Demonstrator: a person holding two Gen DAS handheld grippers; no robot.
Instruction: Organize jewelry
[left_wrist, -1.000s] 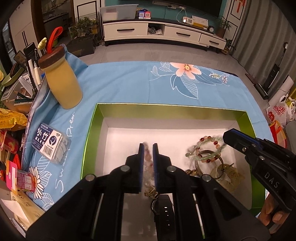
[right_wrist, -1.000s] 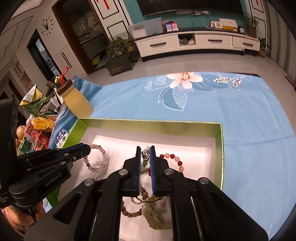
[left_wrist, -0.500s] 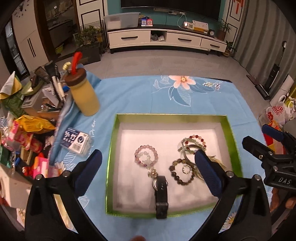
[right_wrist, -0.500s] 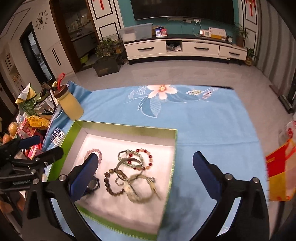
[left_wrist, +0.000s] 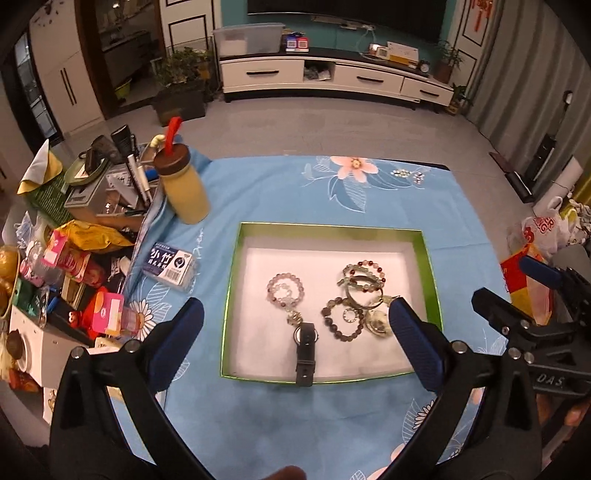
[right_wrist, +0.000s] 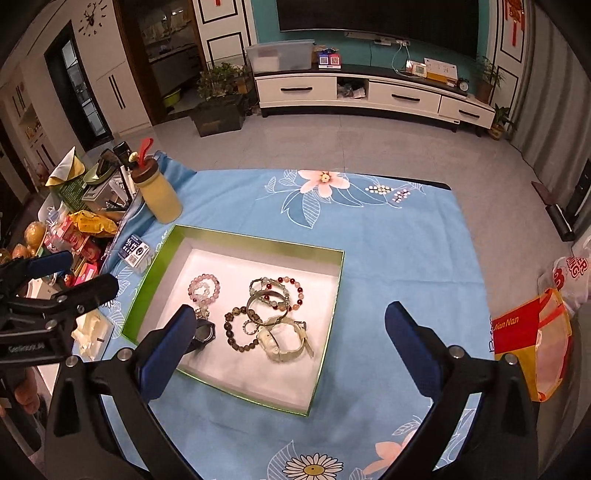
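Observation:
A green-rimmed box (left_wrist: 430, 273) with a white floor sits on the blue cloth; it also shows in the right wrist view (right_wrist: 147, 275). Inside lie a pink bead bracelet (left_wrist: 285, 290), a black watch (left_wrist: 306, 350), a dark bead bracelet (left_wrist: 341, 321), a red and pale bead bracelet (left_wrist: 364, 275) over a metal bangle, and a pale watch (right_wrist: 282, 341). My left gripper (left_wrist: 295, 341) is open and empty, held high above the box's near side. My right gripper (right_wrist: 290, 349) is open and empty, high above the box's right part.
A yellow bottle (left_wrist: 184, 188) with a brown lid stands left of the box. A small barcoded pack (left_wrist: 171, 266) lies beside the box. Snacks and clutter (left_wrist: 66, 254) crowd the left edge. Red and white bags (right_wrist: 532, 332) hang off the right.
Both grippers were shut low inside the box a second ago. Both have opened wide and risen well above it, leaving the bracelets on the box floor.

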